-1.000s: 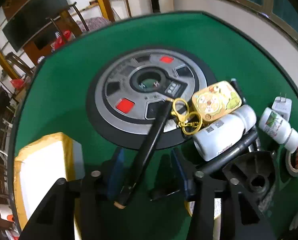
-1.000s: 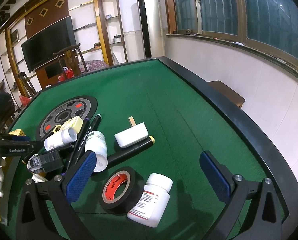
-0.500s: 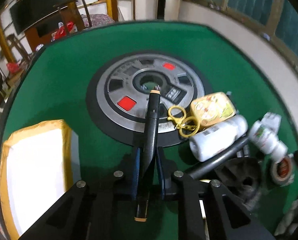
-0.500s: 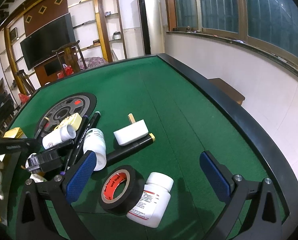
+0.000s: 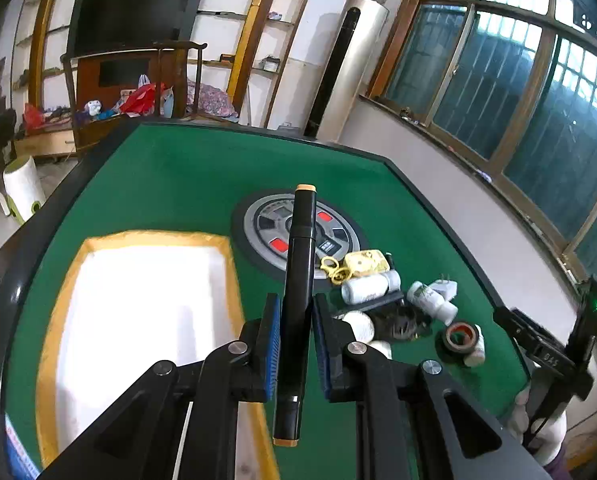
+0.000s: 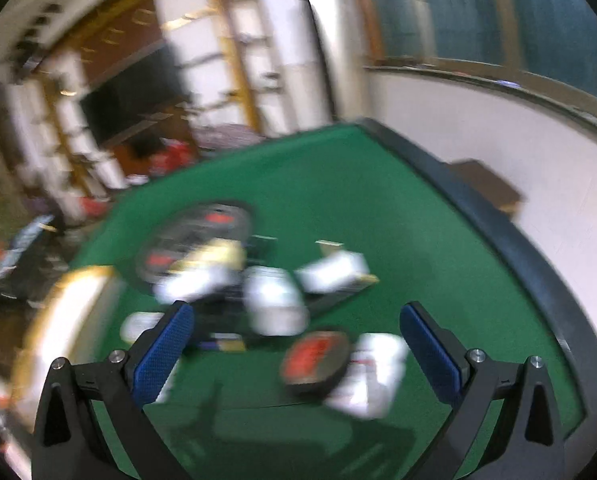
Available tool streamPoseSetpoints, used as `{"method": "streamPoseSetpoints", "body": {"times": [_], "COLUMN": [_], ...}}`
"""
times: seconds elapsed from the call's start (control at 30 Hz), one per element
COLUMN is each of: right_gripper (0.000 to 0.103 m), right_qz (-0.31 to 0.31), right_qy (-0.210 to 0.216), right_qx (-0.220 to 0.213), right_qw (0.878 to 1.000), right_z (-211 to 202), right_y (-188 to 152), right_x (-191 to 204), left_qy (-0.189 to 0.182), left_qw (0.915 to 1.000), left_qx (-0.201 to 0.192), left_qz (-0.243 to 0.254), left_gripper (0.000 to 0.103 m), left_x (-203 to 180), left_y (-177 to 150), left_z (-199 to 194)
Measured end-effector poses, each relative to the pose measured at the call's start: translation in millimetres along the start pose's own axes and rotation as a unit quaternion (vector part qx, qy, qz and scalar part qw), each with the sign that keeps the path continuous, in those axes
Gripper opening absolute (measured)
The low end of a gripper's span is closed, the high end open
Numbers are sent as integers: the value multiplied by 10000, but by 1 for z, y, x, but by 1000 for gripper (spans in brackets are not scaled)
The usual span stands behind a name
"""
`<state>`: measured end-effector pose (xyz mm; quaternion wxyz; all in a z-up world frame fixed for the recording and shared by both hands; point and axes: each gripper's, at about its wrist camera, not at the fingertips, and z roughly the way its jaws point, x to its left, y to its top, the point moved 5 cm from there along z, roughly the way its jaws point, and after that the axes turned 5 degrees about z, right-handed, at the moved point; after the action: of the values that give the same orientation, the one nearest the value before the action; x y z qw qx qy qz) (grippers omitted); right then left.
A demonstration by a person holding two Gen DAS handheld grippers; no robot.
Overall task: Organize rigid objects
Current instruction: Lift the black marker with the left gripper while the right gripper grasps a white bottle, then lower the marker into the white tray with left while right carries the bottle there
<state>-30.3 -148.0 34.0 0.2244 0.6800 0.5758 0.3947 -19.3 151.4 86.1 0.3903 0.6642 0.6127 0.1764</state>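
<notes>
My left gripper (image 5: pixel 294 320) is shut on a black marker (image 5: pixel 300 272) with tan ends, held lengthwise above the green table (image 5: pixel 170 184). A white tray with a yellow rim (image 5: pixel 138 312) lies just left of and below it. To the right sits a heap of objects: a yellow tin (image 5: pixel 365 261), white bottles (image 5: pixel 368 287), a tape roll (image 5: pixel 460 335). My right gripper (image 6: pixel 296 344) stands open over the blurred heap, with the tape roll (image 6: pixel 316 358) and a white bottle (image 6: pixel 276 306) below it, touching nothing.
A round grey panel with red buttons (image 5: pixel 326 228) sits in the table's middle. The table's black raised edge (image 6: pixel 478 216) runs along the right, with a wall and windows beyond. The other gripper and a gloved hand (image 5: pixel 546 432) show at the lower right of the left wrist view.
My left gripper closed on the marker, lifted it off the table and swung left toward the tray. The right gripper rose a little and its view has blurred.
</notes>
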Motion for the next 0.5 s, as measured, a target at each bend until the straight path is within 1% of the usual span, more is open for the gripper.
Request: {"method": "streamPoseSetpoints", "body": {"times": [0.03,0.07,0.13,0.17,0.27,0.3,0.33,0.37,0.43,0.47,0.5], "right_gripper": [103,103,103,103,88,86,85,82,64,50,43], "right_qz": [-233,-463,-660,-740,-876,-840,-790,-780,-735,-653,-607], "right_qy": [194,384,629,624,470,449,375,306,160,190,199], "right_qx": [157,441,947,1192,1693,1863,1996,2033,2110,2201,2166], "right_qw": [9994,9972,9913,9881,9805,9779,9760,9755,9746,9731,9742], "right_z": [0,6,23,34,66,76,86,90,104,108,108], "right_y": [-1,-7,-22,-32,-54,-60,-63,-65,-71,-72,-72], "right_x": [19,39,64,74,92,95,96,96,97,94,93], "left_qy": [-2,4,10,9,18,43,59,74,94,92,85], "left_qw": [10000,9999,9996,9994,9983,9978,9976,9972,9966,9964,9961], "left_qx": [0,-1,-18,-17,50,79,89,89,95,100,113], "left_qz": [-48,-104,-272,-352,-581,-656,-687,-739,-814,-840,-877], "left_gripper": [15,15,15,15,15,15,15,15,15,15,15], "left_x": [4,9,22,29,46,52,55,61,67,70,72], "left_y": [-3,-7,-15,-19,-30,-33,-36,-38,-41,-44,-44], "left_z": [-1,-3,-7,-9,-12,-12,-13,-14,-13,-14,-13]}}
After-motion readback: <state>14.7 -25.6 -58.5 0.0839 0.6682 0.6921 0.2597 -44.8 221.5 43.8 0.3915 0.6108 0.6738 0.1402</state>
